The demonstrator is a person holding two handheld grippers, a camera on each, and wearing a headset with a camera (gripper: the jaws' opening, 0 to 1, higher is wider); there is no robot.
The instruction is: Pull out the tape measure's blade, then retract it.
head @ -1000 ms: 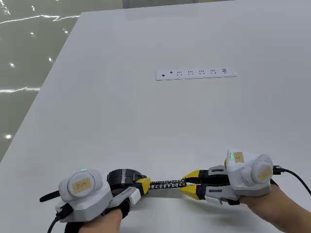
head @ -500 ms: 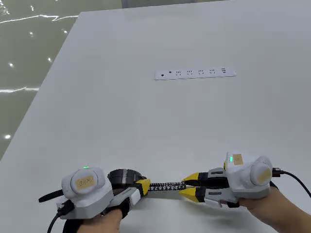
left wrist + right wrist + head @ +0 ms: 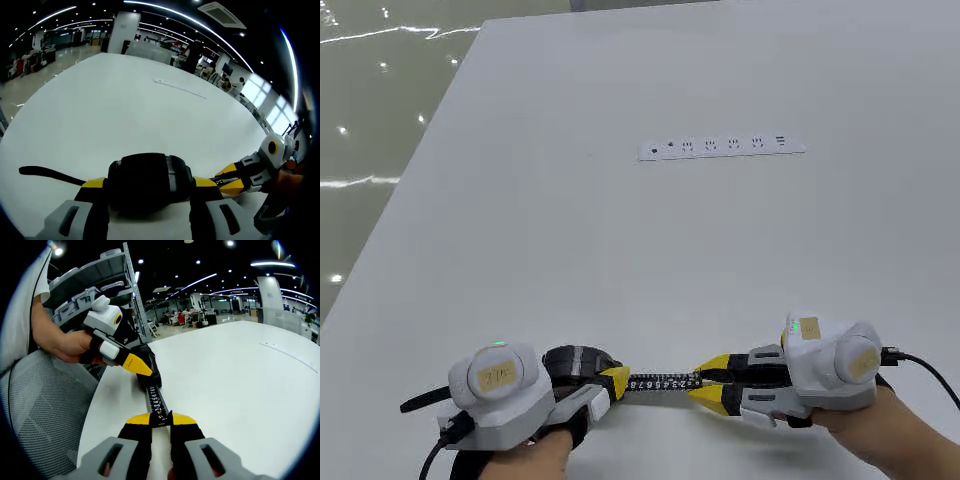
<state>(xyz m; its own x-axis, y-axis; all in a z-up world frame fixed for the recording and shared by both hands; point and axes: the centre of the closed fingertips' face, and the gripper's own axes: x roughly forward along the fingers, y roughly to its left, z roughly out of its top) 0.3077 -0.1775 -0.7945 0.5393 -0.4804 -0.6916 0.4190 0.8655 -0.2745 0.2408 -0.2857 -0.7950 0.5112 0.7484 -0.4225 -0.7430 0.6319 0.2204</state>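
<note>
Left hand-held gripper [image 3: 150,184] is clamped around the black tape measure [image 3: 575,362] case, low over the desk [image 3: 620,250] near its front edge. Right hand-held gripper [image 3: 160,420] is pinched tight on the blade [image 3: 662,382] end, with a short stretch drawn out between the two. A power strip [image 3: 720,148] lies well apart, farther back.

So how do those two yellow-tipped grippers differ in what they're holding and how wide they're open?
The left gripper has its jaws spread wide around the black tape measure case; the right gripper has its jaws nearly closed on the thin blade. In the head view the left gripper points rightward and the right gripper leftward, facing each other. Both have yellow-tipped jaws and pale grey bodies.
</note>
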